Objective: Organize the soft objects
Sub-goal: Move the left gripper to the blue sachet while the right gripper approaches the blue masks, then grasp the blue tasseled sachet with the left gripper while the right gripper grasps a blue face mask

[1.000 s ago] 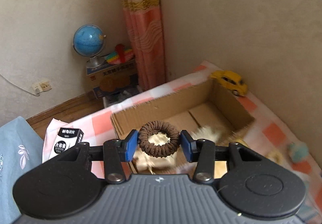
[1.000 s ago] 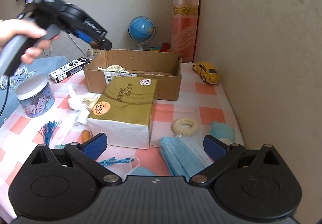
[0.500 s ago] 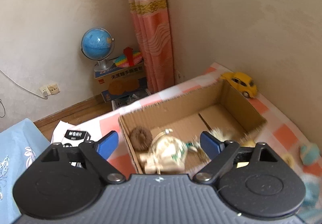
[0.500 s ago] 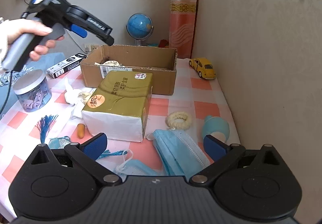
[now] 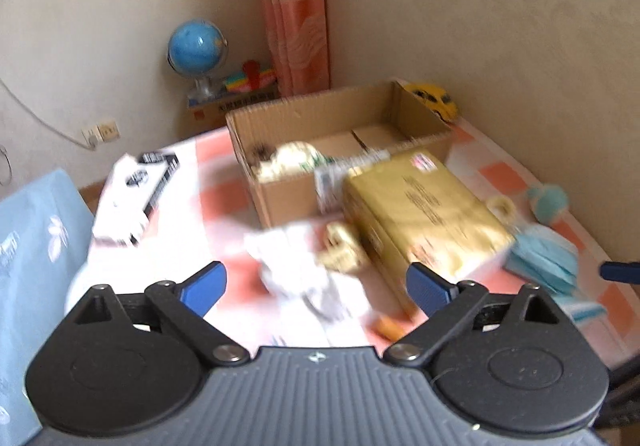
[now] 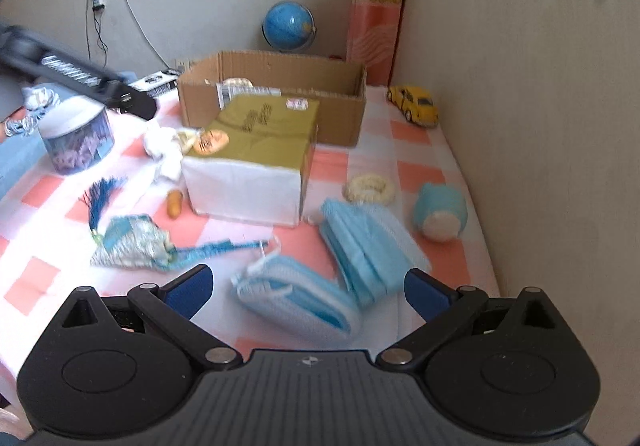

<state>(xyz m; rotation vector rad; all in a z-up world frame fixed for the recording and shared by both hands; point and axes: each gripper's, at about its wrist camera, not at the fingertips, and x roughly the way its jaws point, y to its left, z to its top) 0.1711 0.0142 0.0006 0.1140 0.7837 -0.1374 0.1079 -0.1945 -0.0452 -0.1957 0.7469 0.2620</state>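
Observation:
The cardboard box [image 5: 280, 125] [image 6: 352, 113] stands at the back of the checked table. The brown hair tie [image 5: 260, 153] lies inside its left end beside a cream soft toy [image 5: 294, 157]. My left gripper [image 5: 316, 286] is open and empty, above crumpled white cloth [image 5: 296, 266] in front of the box. My right gripper [image 6: 306, 288] is open and empty, just above two stacks of blue face masks [image 6: 360, 242] [image 5: 544, 260]. A cream hair tie [image 6: 370, 187] and a teal plush [image 6: 440, 211] lie right of the masks.
A gold tissue pack [image 6: 260, 141] [image 5: 424, 213] sits before the box. A blue patterned pouch with tassels [image 6: 132, 236], a jar [image 6: 76, 141], a yellow toy car [image 6: 416, 105] and a black-and-white carton [image 5: 140, 193] are on the table. The wall runs along the right.
My left gripper opened and dropped the brown hair tie into the box, then drew back and down toward the table front. My right gripper moved lower toward the masks.

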